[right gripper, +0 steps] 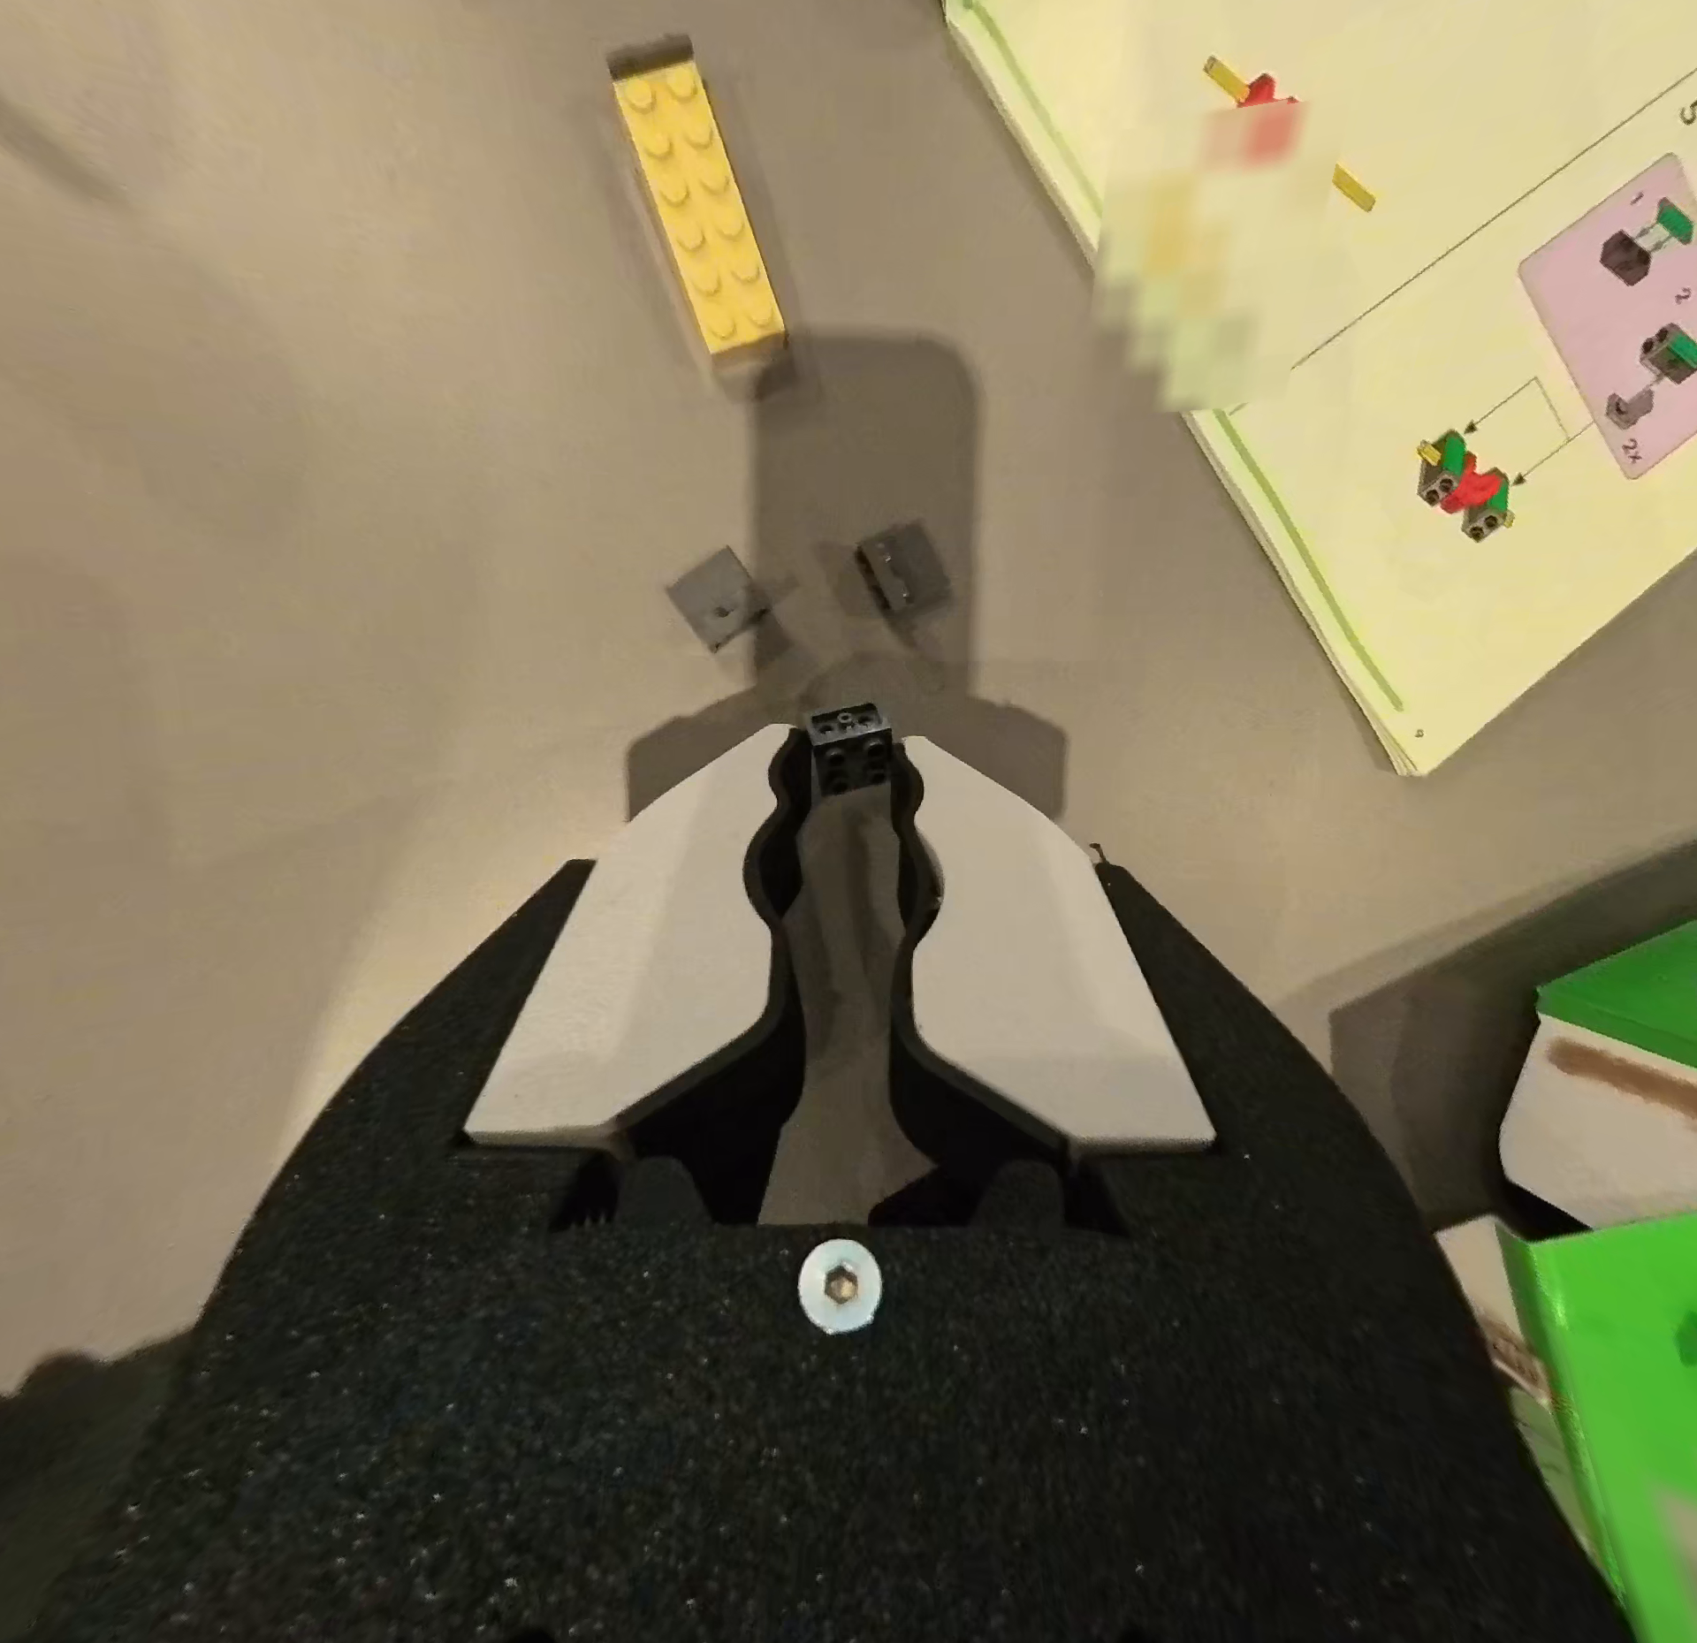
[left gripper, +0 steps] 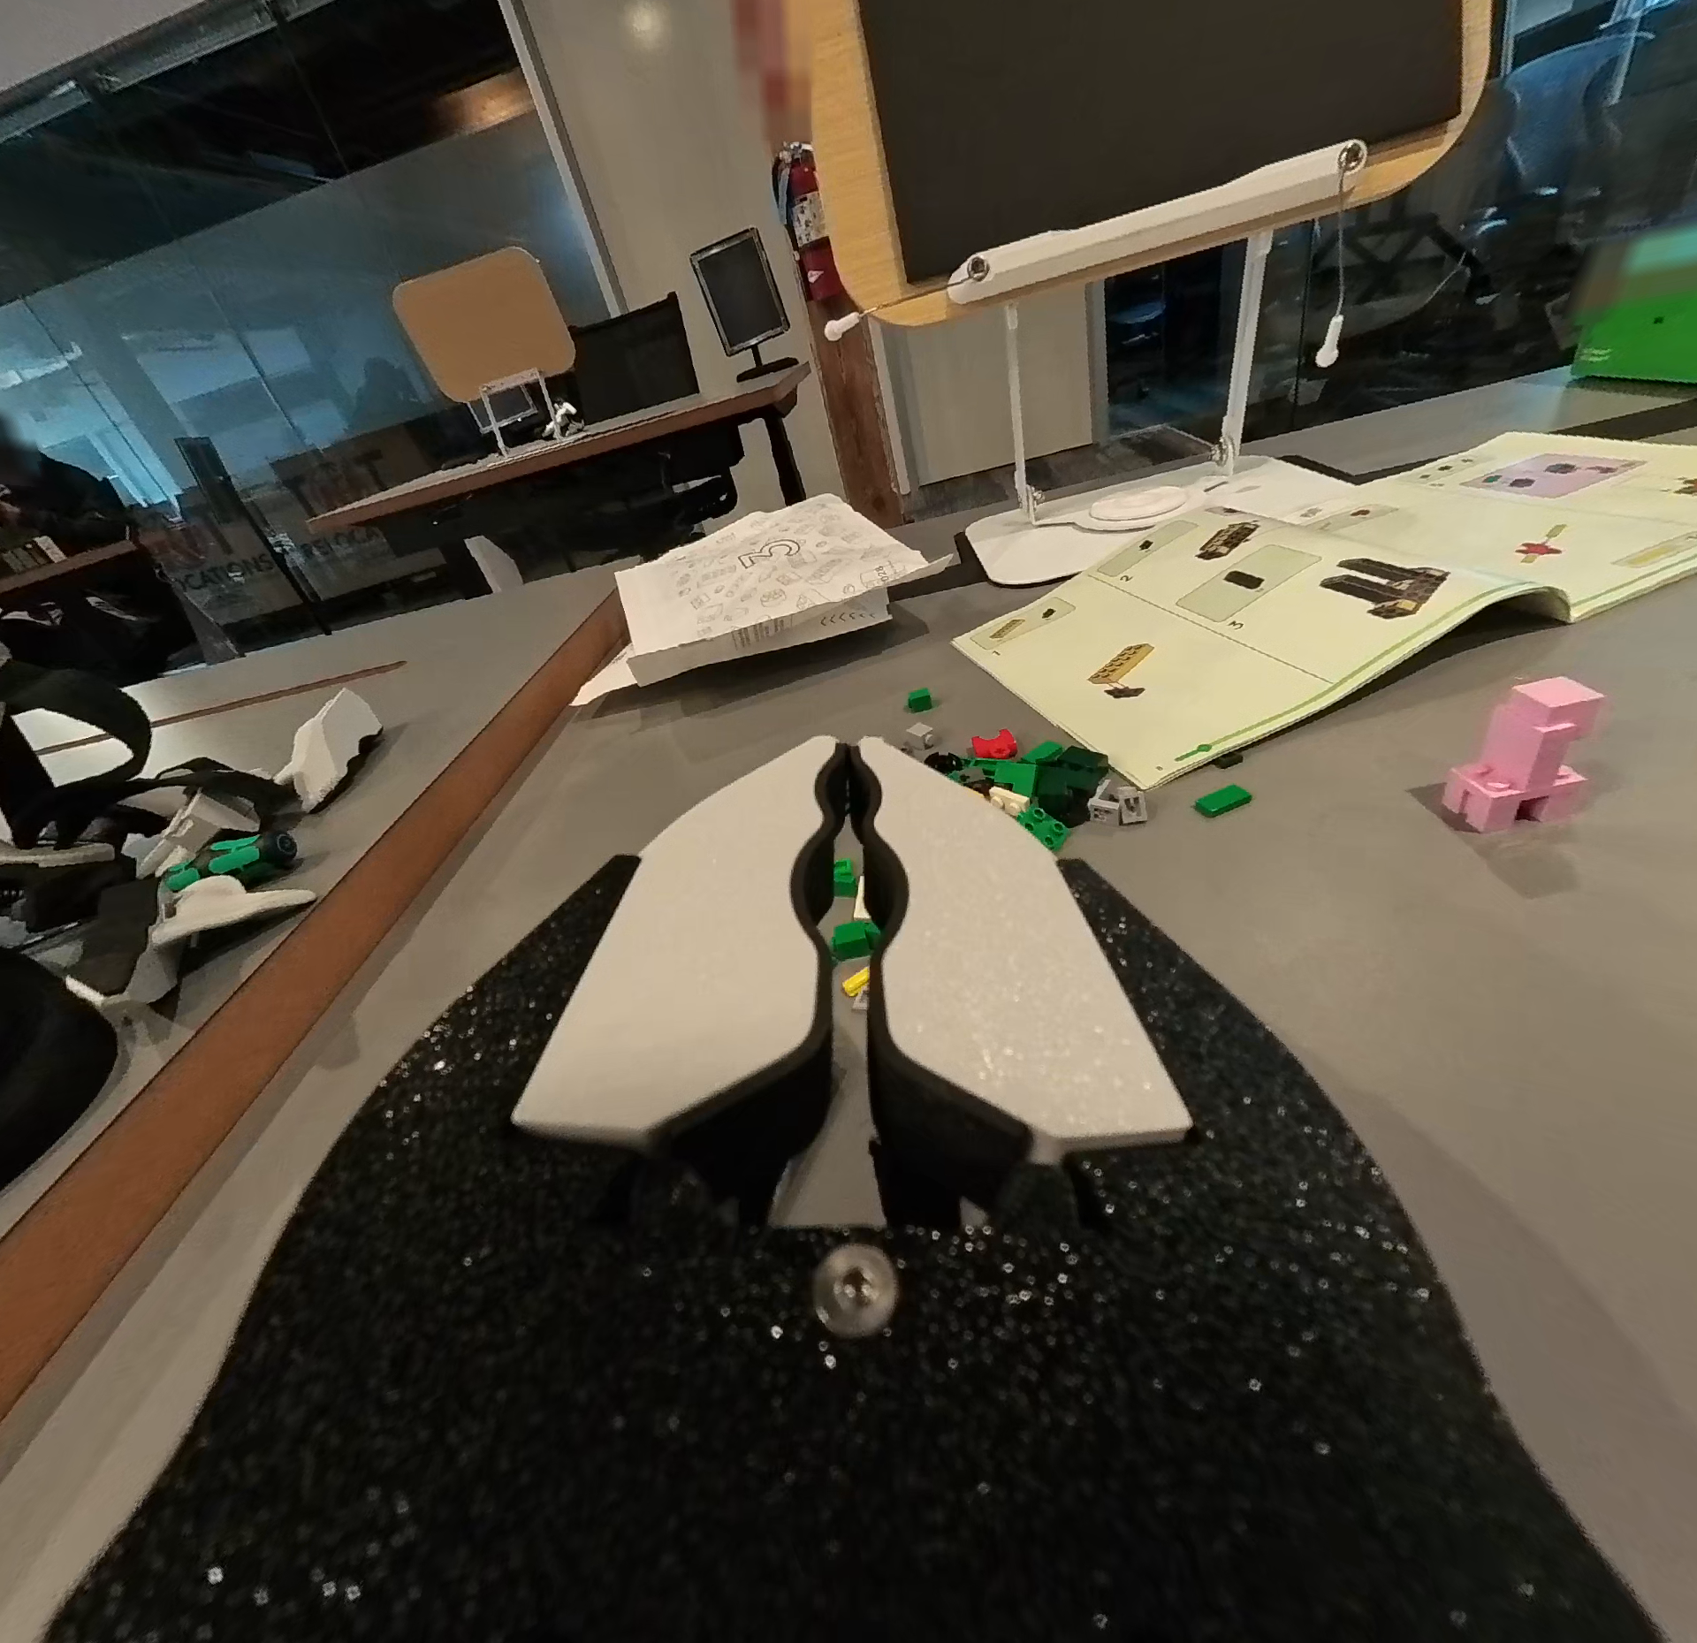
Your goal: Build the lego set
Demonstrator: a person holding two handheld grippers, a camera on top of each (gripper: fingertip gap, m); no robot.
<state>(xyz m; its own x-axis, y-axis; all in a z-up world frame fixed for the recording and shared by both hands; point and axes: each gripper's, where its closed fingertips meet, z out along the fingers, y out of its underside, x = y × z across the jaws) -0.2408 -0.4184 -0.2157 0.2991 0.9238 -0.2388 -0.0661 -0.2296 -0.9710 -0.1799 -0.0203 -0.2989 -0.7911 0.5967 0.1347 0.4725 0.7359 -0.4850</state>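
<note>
On the grey surface, right side, the right gripper hangs above with a small black brick pinched at the very tips of its jaws, studs on its near face showing. Below it lie a long yellow plate, studs up, and two small dark grey pieces just beside each other. The open instruction booklet sits to the right, a green box at the near corner.

The left gripper is over the loose pile of green bricks, jaws closed tip to tip, nothing between them. A pink built figure stands off to the right, a torn paper bag farther back.

Handling: the black brick is light, rigid, smooth plastic, likely slippery. The tip grip is narrow, so it could twist or pop out. Best held across flat opposite sides, squarely, with the bottom clear for pressing down. The yellow plate is light too and may slide when pushed on; it probably needs bracing at an end.
</note>
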